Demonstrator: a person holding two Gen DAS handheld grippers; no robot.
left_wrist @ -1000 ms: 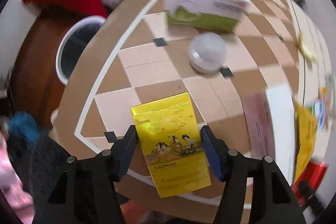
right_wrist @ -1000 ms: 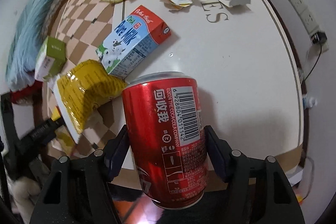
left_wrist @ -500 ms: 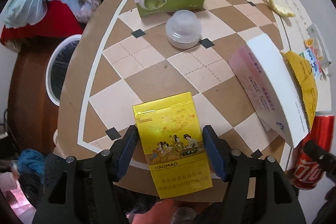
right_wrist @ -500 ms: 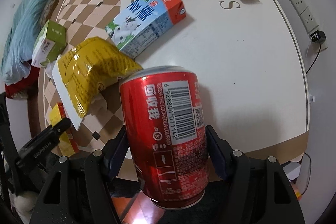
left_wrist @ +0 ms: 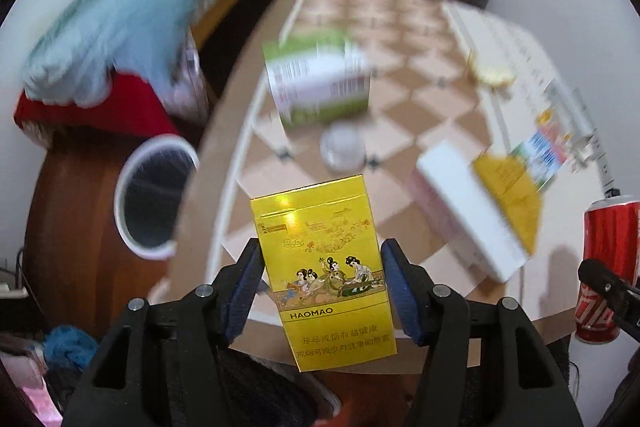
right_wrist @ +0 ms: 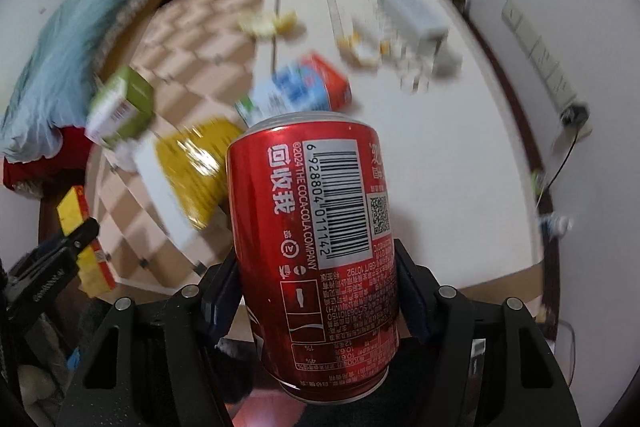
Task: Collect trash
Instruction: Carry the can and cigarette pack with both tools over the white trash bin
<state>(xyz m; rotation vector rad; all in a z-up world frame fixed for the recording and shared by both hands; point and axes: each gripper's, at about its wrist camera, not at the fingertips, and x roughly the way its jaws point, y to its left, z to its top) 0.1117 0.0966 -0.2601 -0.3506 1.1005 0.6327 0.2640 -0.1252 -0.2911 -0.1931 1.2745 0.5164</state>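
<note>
Lifting away (table blurred): can point(right_wrist: 320, 247), pack point(left_wrist: 326, 271).

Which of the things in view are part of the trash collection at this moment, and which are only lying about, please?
In hand now:
- yellow cigarette pack, clamped in the left tool
- red cola can, clamped in the right tool
- white bin beside the table

Lying about:
- green-and-white box
- milk carton
- yellow bag
- blue bedding

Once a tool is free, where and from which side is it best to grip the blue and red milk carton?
Grip the milk carton across the middle of its long body, coming from above. It seems to lie on its side on the white table, so its long flat walls offer parallel faces. Blur hides its exact angle.
</note>
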